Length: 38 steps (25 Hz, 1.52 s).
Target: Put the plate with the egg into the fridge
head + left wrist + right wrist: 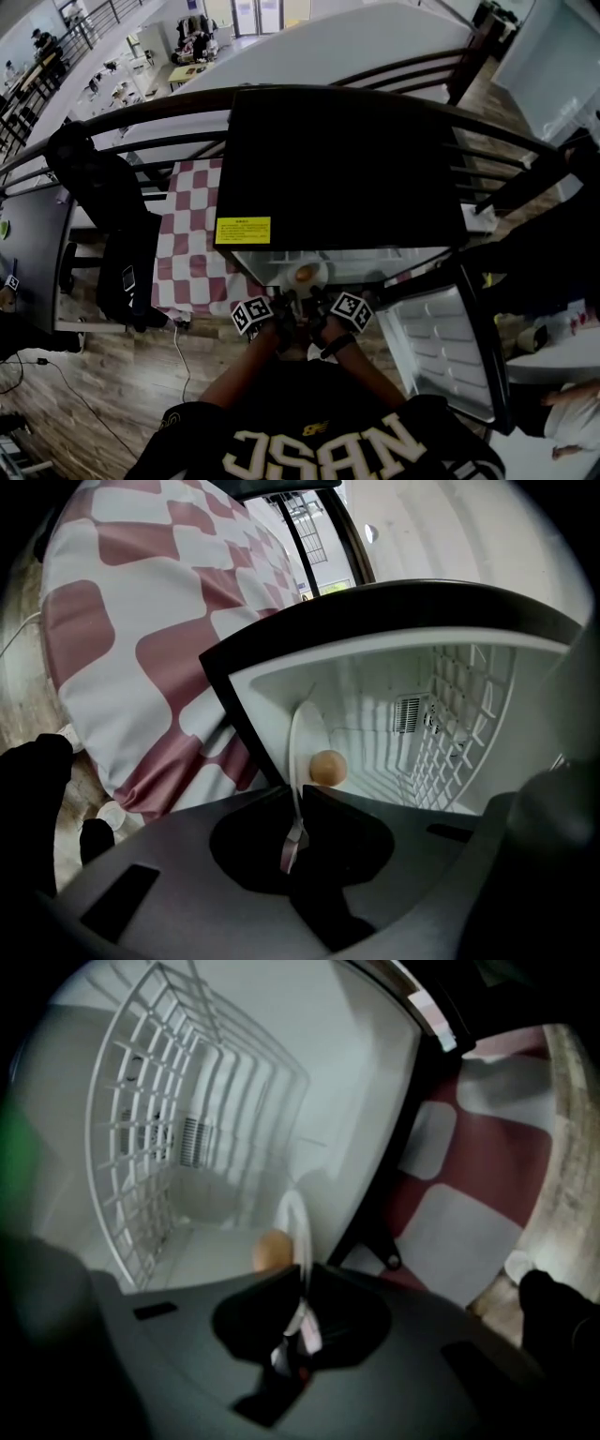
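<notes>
A white plate [307, 275] carrying a brown egg [305, 274] is held at the mouth of the open black fridge [347, 169]. My left gripper [283, 306] is shut on the plate's near rim, and my right gripper [324, 304] is shut on the same rim beside it. The left gripper view has the plate [298, 747] edge-on between the jaws of the left gripper [296, 801], with the egg [327, 767] just past it. Seen from the right gripper [302, 1279], the plate [298, 1222] and egg [271, 1251] face the white fridge interior.
The fridge door [441, 342] hangs open to the right. A white wire shelf [141, 1147] lines the inside. The fridge stands on a red and white checked cloth [192, 244]. A black chair with dark clothing [108, 216] is at the left, and a dark railing [506, 141] curves behind.
</notes>
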Each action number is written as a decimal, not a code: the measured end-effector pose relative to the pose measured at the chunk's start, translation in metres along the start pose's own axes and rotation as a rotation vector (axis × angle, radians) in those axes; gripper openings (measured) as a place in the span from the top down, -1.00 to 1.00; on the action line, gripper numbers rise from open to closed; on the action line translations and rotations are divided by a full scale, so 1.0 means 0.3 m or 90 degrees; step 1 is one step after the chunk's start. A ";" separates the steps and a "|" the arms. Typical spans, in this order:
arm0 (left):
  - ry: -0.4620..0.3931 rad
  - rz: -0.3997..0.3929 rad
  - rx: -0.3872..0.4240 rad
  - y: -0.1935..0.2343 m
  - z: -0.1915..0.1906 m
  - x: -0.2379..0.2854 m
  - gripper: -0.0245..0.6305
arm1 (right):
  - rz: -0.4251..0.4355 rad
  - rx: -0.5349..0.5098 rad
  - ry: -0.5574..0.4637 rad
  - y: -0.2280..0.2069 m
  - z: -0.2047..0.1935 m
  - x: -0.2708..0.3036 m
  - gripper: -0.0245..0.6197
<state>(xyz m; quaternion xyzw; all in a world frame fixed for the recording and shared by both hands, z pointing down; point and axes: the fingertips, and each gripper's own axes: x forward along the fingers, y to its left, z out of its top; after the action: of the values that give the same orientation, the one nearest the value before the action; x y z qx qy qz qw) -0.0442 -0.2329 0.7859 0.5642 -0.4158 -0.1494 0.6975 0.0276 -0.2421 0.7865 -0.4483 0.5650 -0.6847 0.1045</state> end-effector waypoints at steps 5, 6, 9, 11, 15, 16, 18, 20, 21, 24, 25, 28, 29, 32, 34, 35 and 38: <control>-0.005 0.015 0.021 -0.013 0.011 0.021 0.81 | -0.006 -0.004 -0.010 -0.001 0.023 0.015 0.81; -0.004 0.017 0.028 -0.015 0.010 0.022 0.80 | -0.008 -0.006 -0.010 -0.001 0.025 0.015 0.81; 0.008 0.015 0.059 -0.027 0.003 0.023 0.79 | -0.012 -0.023 -0.015 0.002 0.031 0.012 0.81; 0.023 0.020 0.090 -0.033 -0.003 0.024 0.75 | -0.023 -0.054 -0.010 0.002 0.033 0.010 0.79; 0.034 0.038 0.127 -0.033 -0.010 0.026 0.74 | -0.039 -0.144 0.042 0.024 0.006 0.014 0.33; 0.038 0.038 0.130 -0.034 -0.015 0.026 0.73 | -0.038 -0.171 0.052 0.032 0.000 0.015 0.22; 0.052 0.028 0.128 -0.040 -0.023 0.025 0.69 | -0.037 -0.221 0.066 0.042 -0.007 0.014 0.12; 0.065 0.019 0.131 -0.048 -0.027 0.025 0.57 | -0.037 -0.264 0.083 0.041 -0.014 0.013 0.08; 0.072 0.019 0.136 -0.048 -0.029 0.025 0.51 | -0.037 -0.283 0.090 0.040 -0.016 0.011 0.05; 0.094 0.019 0.141 -0.041 -0.040 0.019 0.41 | -0.028 -0.321 0.098 0.040 -0.017 0.001 0.01; 0.100 0.017 0.141 -0.039 -0.043 0.016 0.41 | -0.020 -0.323 0.097 0.039 -0.015 -0.004 0.01; 0.109 0.019 0.157 -0.032 -0.043 0.006 0.39 | 0.001 -0.328 0.087 0.036 -0.007 -0.018 0.01; 0.110 0.022 0.169 -0.031 -0.040 0.000 0.39 | 0.005 -0.335 0.085 0.035 -0.004 -0.022 0.01; 0.115 0.031 0.223 -0.029 -0.039 -0.018 0.39 | 0.012 -0.397 0.082 0.036 -0.001 -0.037 0.01; 0.124 0.044 0.277 -0.021 -0.045 -0.036 0.39 | 0.011 -0.467 0.079 0.039 -0.001 -0.053 0.01; 0.128 0.052 0.310 -0.016 -0.048 -0.046 0.39 | 0.007 -0.505 0.074 0.040 0.000 -0.062 0.01; 0.131 0.081 0.432 -0.003 -0.051 -0.071 0.39 | -0.017 -0.620 0.053 0.043 0.010 -0.086 0.01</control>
<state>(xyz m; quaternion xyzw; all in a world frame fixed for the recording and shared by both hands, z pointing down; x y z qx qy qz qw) -0.0455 -0.2084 0.7760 0.7489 -0.4035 0.0982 0.5163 0.0400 -0.2318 0.7622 -0.4243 0.8176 -0.3597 -0.1484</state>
